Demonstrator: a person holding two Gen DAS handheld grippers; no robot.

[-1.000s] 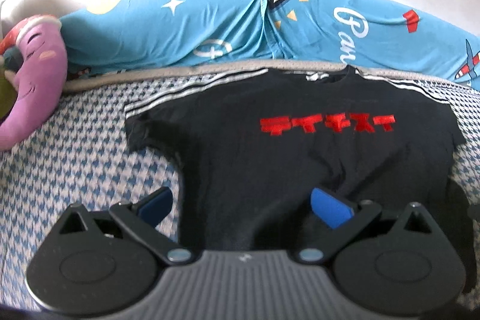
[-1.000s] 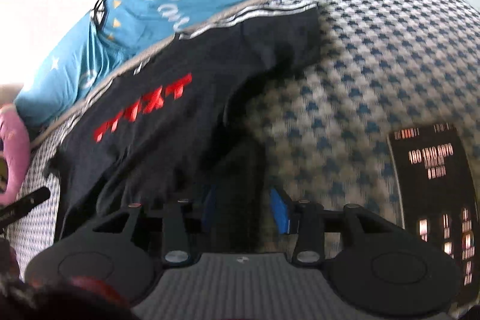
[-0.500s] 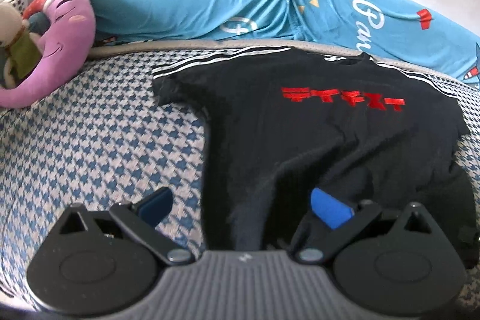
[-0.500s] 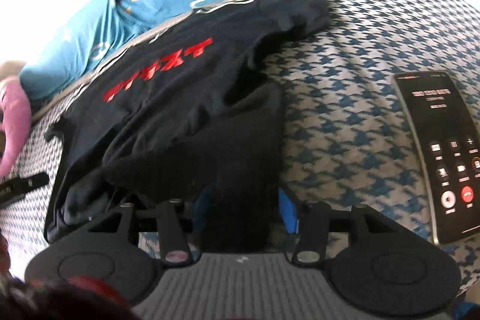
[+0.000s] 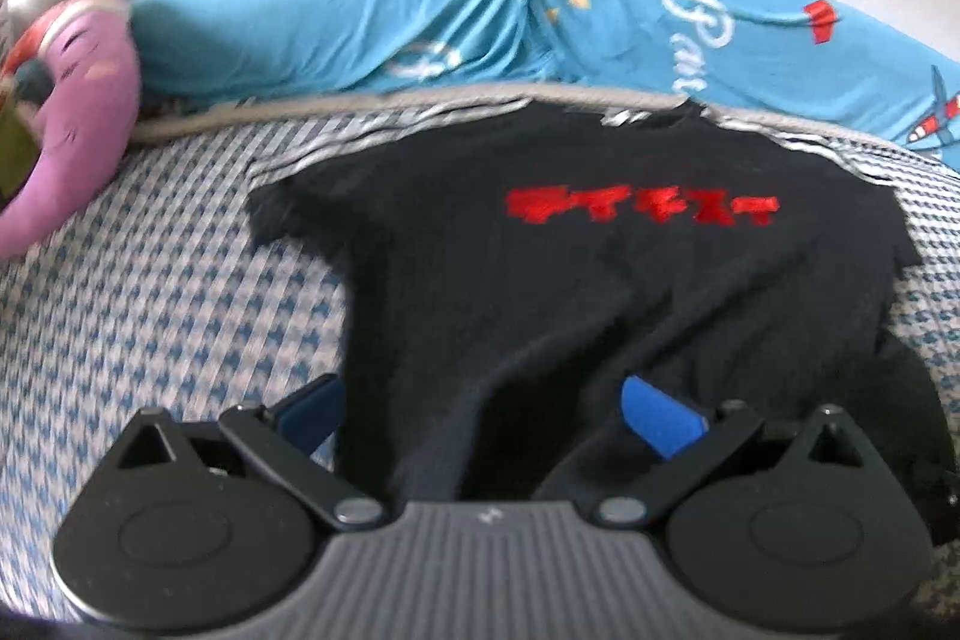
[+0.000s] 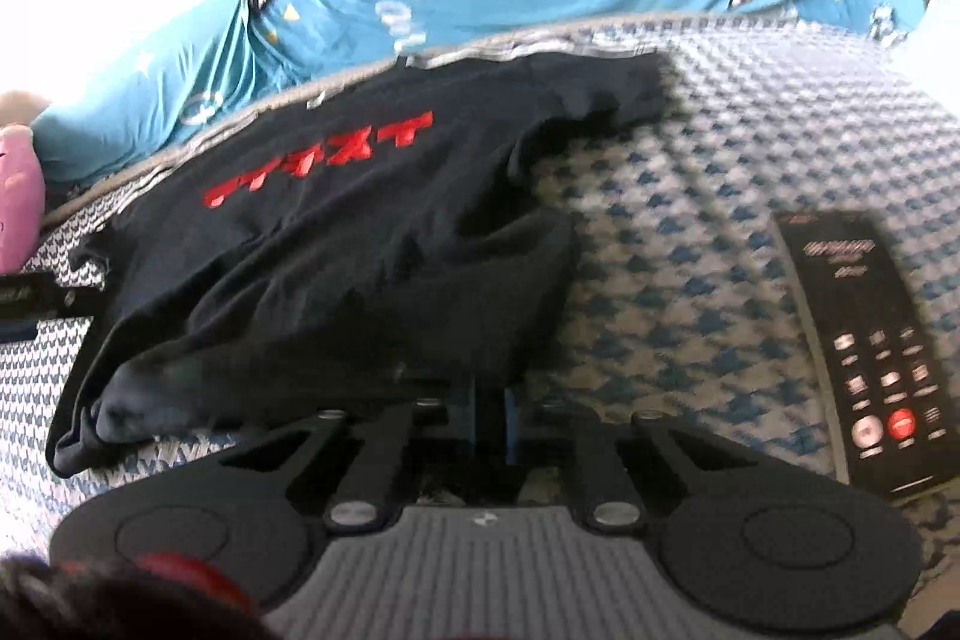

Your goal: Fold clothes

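Houndstooth bedding (image 5: 150, 316), blue and pale, is covering the work surface, with a white wall behind. Along the far edge a long blue cushion (image 5: 420, 16) printed with stars and aeroplanes is lying, and a purple plush toy (image 5: 78, 112) is sitting at its left end.

Black T-shirt (image 5: 570, 280) with red lettering is lying face up on the bedding, collar toward the cushion, striped sleeves spread to either side. Its lower half is bunching and creasing, more so on the right side, where a fold of cloth is doubling over the body.

Left gripper (image 5: 480, 406) is sitting over the bottom hem with its jaws spread wide; one blue pad (image 5: 660, 415) is showing on the shirt's right part, the other at the shirt's left edge over the bedding. Nothing is pinched between them.

Right gripper (image 6: 489, 421) is showing its jaws drawn nearly together, with dark cloth of the shirt's lower right corner caught between them. Both views are blurring somewhat.

Phone (image 6: 870, 340) with a lit call screen is lying flat on the bedding, right of the shirt and apart from it.
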